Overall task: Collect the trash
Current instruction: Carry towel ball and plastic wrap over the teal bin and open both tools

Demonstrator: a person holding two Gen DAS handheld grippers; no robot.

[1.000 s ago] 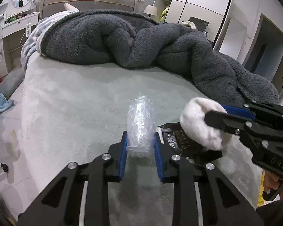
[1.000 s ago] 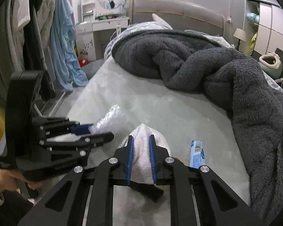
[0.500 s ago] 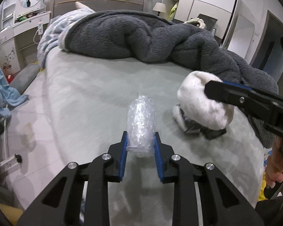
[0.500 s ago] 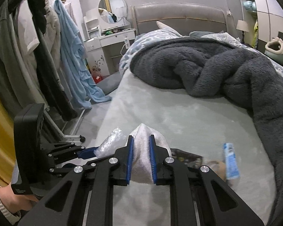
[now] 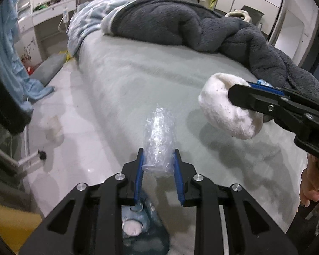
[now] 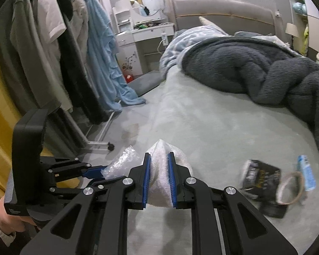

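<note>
Left tongs [image 5: 157, 166] grip crumpled clear plastic wrap [image 5: 159, 136] | right tongs [image 6: 158, 177] clamp white cloth wad [image 6: 161, 170] | above grey bed [image 5: 138, 80]: we keep both squeezed.

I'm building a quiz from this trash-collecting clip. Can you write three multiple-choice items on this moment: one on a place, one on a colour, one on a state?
1. Where does the black wrapper lie?
A. on the floor by the clothes rack
B. on the bed sheet, to the right of the right gripper
C. on the dressing table

2. What colour are the pads of the left gripper?
A. blue
B. red
C. green

3. What is the state of the right gripper?
A. open and empty
B. shut on a white cloth wad
C. shut on a glass bottle

Answers:
1 B: the right wrist view shows it on the sheet beside a blue packet.
2 A: blue strips line both fingers, pressing the clear plastic wrap.
3 B: the wad bulges out between the pads.
</note>
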